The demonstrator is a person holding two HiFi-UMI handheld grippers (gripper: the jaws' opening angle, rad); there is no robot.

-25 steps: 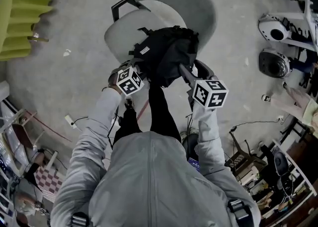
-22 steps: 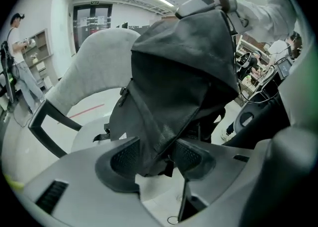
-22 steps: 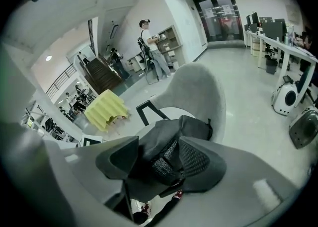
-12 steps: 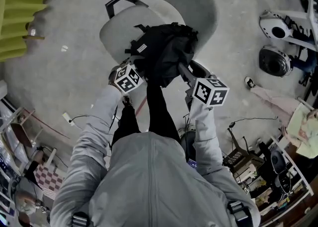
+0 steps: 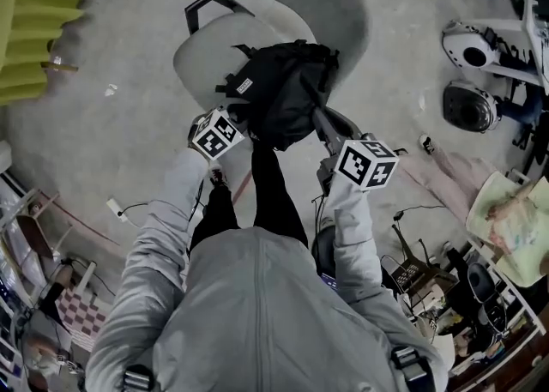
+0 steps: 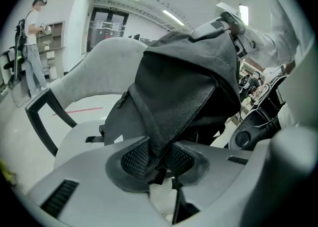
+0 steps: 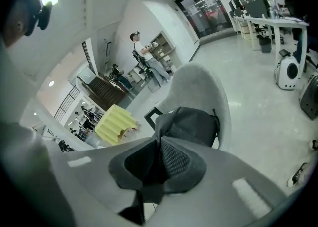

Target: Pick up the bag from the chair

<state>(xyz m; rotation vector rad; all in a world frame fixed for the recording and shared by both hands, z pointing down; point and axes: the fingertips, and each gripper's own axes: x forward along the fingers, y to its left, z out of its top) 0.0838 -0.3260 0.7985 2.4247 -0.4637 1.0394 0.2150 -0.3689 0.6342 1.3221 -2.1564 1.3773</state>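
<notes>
The left gripper (image 6: 159, 160) has its jaws pressed together on a fold of black mesh fabric from the bag (image 6: 191, 84). The fabric rises from between the pads in a taut wedge. The right gripper (image 7: 158, 160) is likewise clamped on the bag, with a dark fold pinched between its pads.

Seen from the head view, the bag is a black, crumpled bundle with a small white label. It sits between the two grippers, over the front part of the seat of a pale grey chair (image 5: 339, 9). Whether its underside touches the seat cannot be told. The left gripper holds the bag's near left side and the right gripper its near right side.

The chair has a curved shell back and a dark frame that shows at its left side. The person's grey sleeves (image 5: 163, 219) reach forward to both grippers, with dark trousers below.

On the grey floor (image 5: 129, 124), a yellow ridged foam piece (image 5: 34, 39) lies well apart at the upper left. Two rounded machines, one white (image 5: 467, 45) and one dark (image 5: 470, 107), stand at the right. In the left gripper view, another person (image 6: 32, 47) stands far off by a wall.
</notes>
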